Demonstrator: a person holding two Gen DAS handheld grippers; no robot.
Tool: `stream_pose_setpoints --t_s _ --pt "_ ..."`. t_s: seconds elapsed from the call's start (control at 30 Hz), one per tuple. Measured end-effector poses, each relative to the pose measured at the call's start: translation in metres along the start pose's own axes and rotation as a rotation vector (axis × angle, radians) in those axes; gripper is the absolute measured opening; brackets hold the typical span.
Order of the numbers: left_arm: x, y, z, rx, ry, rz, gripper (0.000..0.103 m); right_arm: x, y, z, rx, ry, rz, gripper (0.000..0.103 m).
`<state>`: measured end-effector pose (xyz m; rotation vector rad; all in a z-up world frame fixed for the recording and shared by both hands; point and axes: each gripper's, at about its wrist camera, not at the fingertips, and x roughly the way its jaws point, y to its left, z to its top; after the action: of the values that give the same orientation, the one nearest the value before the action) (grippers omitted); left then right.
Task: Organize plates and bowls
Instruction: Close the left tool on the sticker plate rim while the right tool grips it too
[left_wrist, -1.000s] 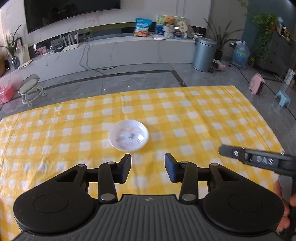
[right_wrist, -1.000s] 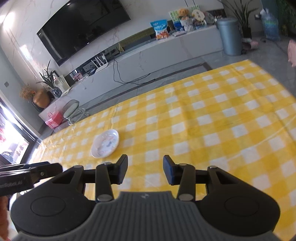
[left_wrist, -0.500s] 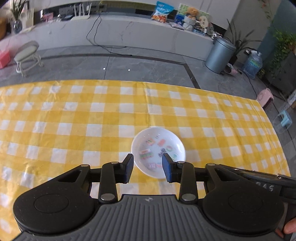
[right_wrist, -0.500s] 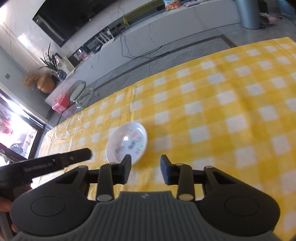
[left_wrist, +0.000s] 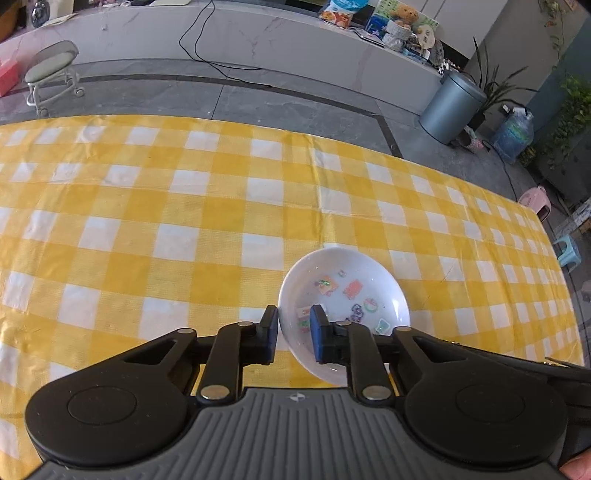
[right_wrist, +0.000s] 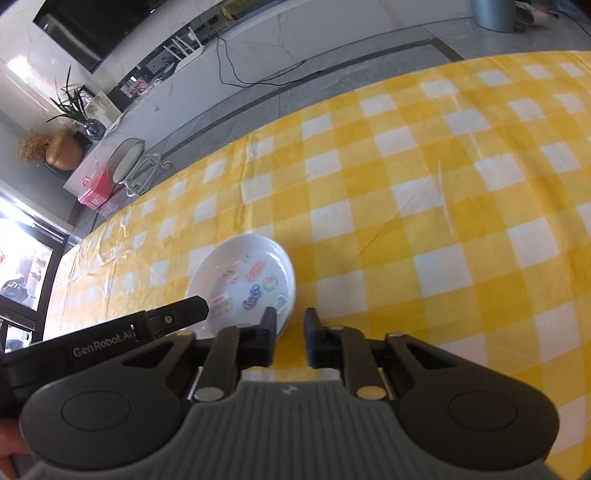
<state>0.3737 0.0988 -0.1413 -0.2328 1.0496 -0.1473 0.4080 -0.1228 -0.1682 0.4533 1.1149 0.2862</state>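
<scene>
Both wrist views showed a single white bowl, its inner face printed with small coloured motifs, resting on the table with the yellow-and-white checked cloth.

Left wrist view: the left gripper was pitched steeply down at the bowl's near-left rim. Its jaws had just been closing and straddled the rim wall, the left finger outside the bowl, the right finger inside over the printed face. A narrow gap remained visible beside the rim; whether the pads pressed on it could not be told.

Right wrist view: the right gripper stood at the bowl's near-right edge. Its jaws had likewise just been closing and stood close together, the left finger overlapping the rim and the right finger over bare cloth just beside the bowl. Contact with the rim could not be judged. The left gripper's black finger reached in from the left over the bowl's opposite side.

Background: a grey bin, a wheeled stool and a long marble console stood beyond the table.
</scene>
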Motion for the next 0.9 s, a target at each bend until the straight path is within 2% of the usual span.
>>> stream_pose_setpoints --t_s 0.1,0.17,0.43,0.67,0.9 --pt "0.002 -0.008 -0.001 0.038 -0.002 0.034 0.016 0.001 -0.005 0.000 0.032 0.004 0.023 0.006" --pt "0.003 -0.011 0.000 0.056 -0.004 0.054 0.008 0.000 -0.007 0.000 0.044 0.001 0.029 0.006" --pt "-0.030 -0.036 -0.003 0.086 -0.042 0.044 0.004 -0.030 -0.012 -0.006 0.046 -0.018 0.022 0.004" --pt "-0.071 -0.071 -0.014 0.098 -0.076 0.028 0.004 -0.083 -0.019 -0.019 0.063 -0.062 0.038 0.004" --pt "-0.109 -0.115 -0.039 0.094 -0.096 -0.011 0.004 -0.149 -0.037 -0.042 0.073 -0.094 0.036 0.004"
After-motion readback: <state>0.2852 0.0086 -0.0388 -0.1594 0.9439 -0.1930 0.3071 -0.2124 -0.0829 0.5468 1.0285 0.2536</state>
